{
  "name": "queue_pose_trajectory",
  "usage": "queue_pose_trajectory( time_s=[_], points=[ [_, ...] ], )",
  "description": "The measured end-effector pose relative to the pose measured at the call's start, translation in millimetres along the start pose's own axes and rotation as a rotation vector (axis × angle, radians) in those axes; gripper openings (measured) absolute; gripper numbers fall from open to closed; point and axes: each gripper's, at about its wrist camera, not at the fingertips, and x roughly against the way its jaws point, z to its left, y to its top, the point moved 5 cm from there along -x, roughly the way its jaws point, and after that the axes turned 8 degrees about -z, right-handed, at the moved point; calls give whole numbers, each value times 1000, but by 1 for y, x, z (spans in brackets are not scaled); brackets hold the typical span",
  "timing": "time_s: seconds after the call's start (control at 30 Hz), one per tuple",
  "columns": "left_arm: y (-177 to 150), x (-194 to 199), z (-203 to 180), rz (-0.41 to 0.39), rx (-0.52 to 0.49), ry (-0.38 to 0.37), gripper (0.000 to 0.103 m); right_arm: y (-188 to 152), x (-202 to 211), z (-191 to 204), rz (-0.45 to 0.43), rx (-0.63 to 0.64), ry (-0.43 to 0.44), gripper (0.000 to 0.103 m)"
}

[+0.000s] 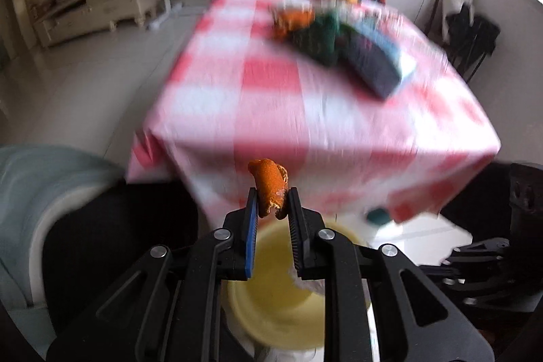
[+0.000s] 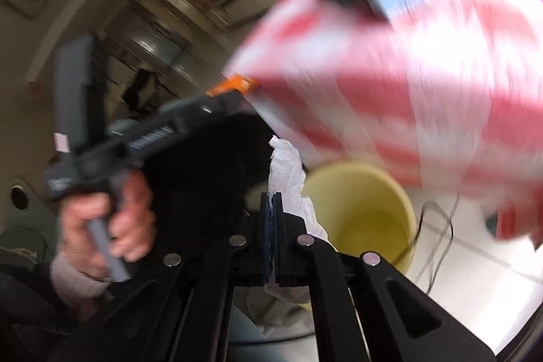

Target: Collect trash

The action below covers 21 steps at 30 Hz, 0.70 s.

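My left gripper (image 1: 271, 197) is shut on a piece of orange peel (image 1: 269, 187), held in the air in front of the table's near edge and above a yellow bin (image 1: 281, 311). My right gripper (image 2: 271, 197) is shut on the white plastic bin liner (image 2: 288, 172) at the rim of the yellow bin (image 2: 366, 212). In the right wrist view the left gripper (image 2: 234, 83) shows with the peel, held by a hand (image 2: 101, 226). More trash lies on the table: orange peels (image 1: 293, 19) and green wrappers (image 1: 322, 36).
The table wears a red-and-white checked cloth (image 1: 271, 97). A dark and blue box (image 1: 376, 60) lies on it at the right. A pale cushioned seat (image 1: 40, 192) is at the left. A dark chair (image 1: 471, 36) stands at the far right. Cables (image 2: 437, 243) lie on the floor.
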Motion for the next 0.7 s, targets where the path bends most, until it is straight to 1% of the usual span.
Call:
queue_pose_trajectory(
  time_s=[0.07,0.1,0.13,0.17,0.2,0.23,0.27,0.3,0.33,0.37,0.43,0.47,0.5,0.53,0.57,0.6,0.63,0.7],
  points=[
    [-11,-10,-4,64,-16,3,17,-3,-5,-9,19,-8,-54,3],
    [-19,-17,-8,113,-36,2,17,0,-4,-13,11,-16,-67,7],
    [-25,-21,-10,134,-46,6,17,0,-1,-14,0,-18,-79,24],
    [-28,-23,-11,150,-56,14,19,3,1,-17,-17,-11,-113,40],
    [-32,-26,-12,168,-70,21,21,2,6,-19,-35,-1,-148,65],
    [-34,-27,-14,179,-82,22,28,5,10,-20,-58,16,-180,68],
    [-34,-26,-13,176,-87,34,41,0,14,-16,-67,28,-193,68],
    [-33,-25,-11,168,-86,49,48,2,16,-17,-79,39,-213,68],
    [-30,-23,-8,150,-77,58,57,1,17,-16,-89,52,-237,69],
    [-28,-21,-5,133,-64,61,61,2,19,-16,-105,72,-272,71],
    [-23,-15,-1,94,-37,58,64,1,23,-12,-144,105,-329,77],
    [-18,-11,0,59,-20,54,68,2,26,-10,-165,121,-357,79],
    [-12,-4,3,6,4,53,71,5,29,-9,-186,137,-385,84],
    [-6,2,5,-44,26,51,79,7,33,-8,-216,161,-420,88],
    [-1,7,6,-88,45,47,84,8,35,-6,-237,179,-446,88],
    [5,13,9,-135,66,47,86,10,38,-5,-257,198,-473,90],
    [9,16,10,-162,80,51,89,11,41,-4,-279,220,-502,91],
    [13,21,16,-203,116,58,90,13,41,-2,-300,248,-531,93]
  ],
)
